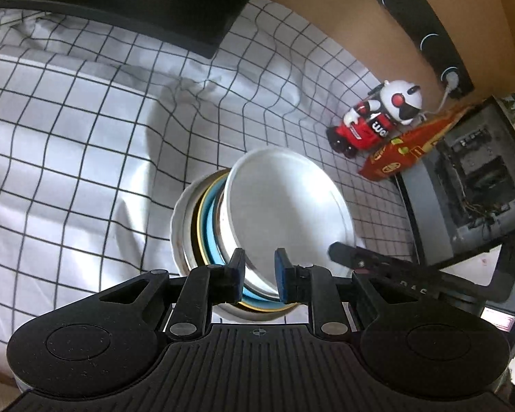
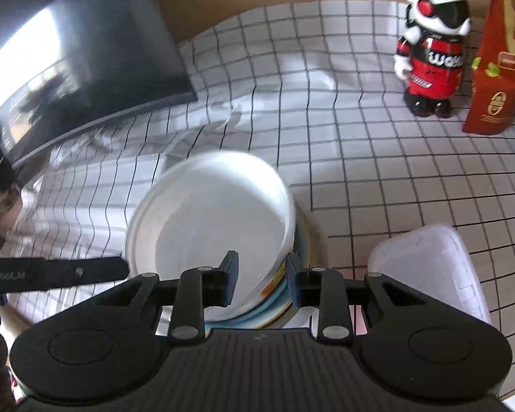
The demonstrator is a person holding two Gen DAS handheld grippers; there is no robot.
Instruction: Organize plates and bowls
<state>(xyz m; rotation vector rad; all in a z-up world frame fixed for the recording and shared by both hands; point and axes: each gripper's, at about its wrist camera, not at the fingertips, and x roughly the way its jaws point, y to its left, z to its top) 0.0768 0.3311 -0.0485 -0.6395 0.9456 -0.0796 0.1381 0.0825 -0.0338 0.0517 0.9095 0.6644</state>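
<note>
A deep white bowl [image 1: 285,206] sits on top of a stack with a blue plate [image 1: 210,226], a gold-rimmed dish and a white dish [image 1: 180,219] under it, on the checked cloth. My left gripper [image 1: 260,274] is shut on the bowl's near rim, one pad outside the wall and one inside. The right gripper's finger [image 1: 346,254] reaches in from the right. In the right wrist view the white bowl [image 2: 216,213] is blurred, and my right gripper [image 2: 261,281] is shut on its wall above the blue plate [image 2: 274,304]. The left gripper's finger [image 2: 86,271] comes in from the left.
A red, white and black toy robot [image 2: 432,48] and a red packet [image 2: 494,68] stand at the back right. A dark screen [image 2: 68,68] leans at the back left. A translucent plastic box [image 2: 429,267] lies right of the stack. A black machine [image 1: 473,178] stands at the far right.
</note>
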